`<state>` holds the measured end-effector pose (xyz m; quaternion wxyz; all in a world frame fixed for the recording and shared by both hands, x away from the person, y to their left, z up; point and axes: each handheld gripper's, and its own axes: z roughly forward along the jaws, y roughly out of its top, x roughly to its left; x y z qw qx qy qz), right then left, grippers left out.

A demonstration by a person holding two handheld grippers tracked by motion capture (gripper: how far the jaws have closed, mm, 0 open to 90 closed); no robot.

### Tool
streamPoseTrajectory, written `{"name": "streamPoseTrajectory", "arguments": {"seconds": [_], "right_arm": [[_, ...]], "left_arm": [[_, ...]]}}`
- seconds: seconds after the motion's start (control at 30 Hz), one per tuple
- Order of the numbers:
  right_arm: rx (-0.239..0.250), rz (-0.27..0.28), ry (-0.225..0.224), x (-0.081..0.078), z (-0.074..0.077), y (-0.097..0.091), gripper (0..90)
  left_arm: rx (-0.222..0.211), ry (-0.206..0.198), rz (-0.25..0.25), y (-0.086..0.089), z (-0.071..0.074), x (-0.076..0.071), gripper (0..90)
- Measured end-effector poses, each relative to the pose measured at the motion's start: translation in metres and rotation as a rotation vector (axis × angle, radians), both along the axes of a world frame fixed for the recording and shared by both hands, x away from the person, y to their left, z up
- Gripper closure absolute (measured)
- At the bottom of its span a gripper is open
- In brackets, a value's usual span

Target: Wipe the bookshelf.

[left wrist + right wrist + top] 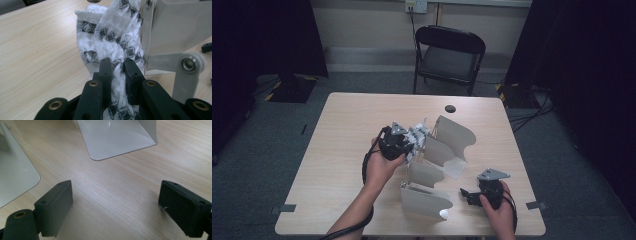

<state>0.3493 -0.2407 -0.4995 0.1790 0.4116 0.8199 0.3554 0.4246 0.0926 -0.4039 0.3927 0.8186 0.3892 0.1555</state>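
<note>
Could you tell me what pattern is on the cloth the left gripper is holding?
The fluffy white woven cloth carries small black diamond motifs, clearest in the left gripper view.

High view: above, facing forward-down, far. Gripper views: close, low; all share table (342, 145).

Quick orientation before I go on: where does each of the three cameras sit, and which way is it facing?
High view: above the person's side, looking forward and down on the light wooden table; both forearms, the left gripper and right gripper show.
Left gripper view: rides that gripper, looking along jaws shut on the white cloth with black diamond pattern, beside the grey hinged metal rack.
Right gripper view: looks down between open jaws at bare tabletop and grey rack panels.
Shared: high and left gripper views both show cloth against rack.
</note>
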Motion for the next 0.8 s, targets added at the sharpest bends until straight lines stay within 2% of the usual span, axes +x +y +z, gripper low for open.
{"name": "streamPoseTrajectory", "arguments": {"seconds": [0.23, 0.3, 0.4, 0.43, 0.5, 0.53, 0.57, 0.63, 0.67, 0.8], "right_arm": [[0.001, 0.002, 0.000, 0.000, 0.000, 0.000, 11.6], [0.001, 0.002, 0.000, 0.000, 0.000, 0.000, 11.6], [0.001, 0.002, 0.000, 0.000, 0.000, 0.000, 11.6], [0.001, 0.002, 0.000, 0.000, 0.000, 0.000, 11.6], [0.000, 0.002, 0.000, 0.000, 0.000, 0.000, 11.6], [0.001, 0.002, 0.000, 0.000, 0.000, 0.000, 11.6], [0.001, 0.002, 0.000, 0.000, 0.000, 0.000, 11.6], [0.001, 0.002, 0.000, 0.000, 0.000, 0.000, 11.6], [0.000, 0.002, 0.000, 0.000, 0.000, 0.000, 11.6], [0.001, 0.002, 0.000, 0.000, 0.000, 0.000, 11.6]], "left_arm": [[0.013, 0.035, -0.005, 0.000, -0.018, -0.004, 78.3], [-0.001, 0.046, 0.001, 0.000, -0.023, -0.004, 78.3], [0.007, 0.053, -0.014, -0.001, -0.031, -0.007, 78.4], [0.015, 0.060, -0.020, -0.001, -0.038, -0.009, 78.3], [0.019, 0.067, -0.021, -0.001, -0.042, -0.009, 78.3], [0.025, 0.079, -0.018, 0.001, -0.051, -0.009, 78.3], [0.025, 0.079, -0.018, 0.001, -0.051, -0.009, 78.3], [0.022, 0.105, -0.016, 0.002, -0.059, -0.009, 78.3], [0.036, 0.109, -0.015, 0.003, -0.065, -0.010, 78.2], [0.026, 0.109, -0.008, 0.004, -0.067, -0.010, 78.2]]}}
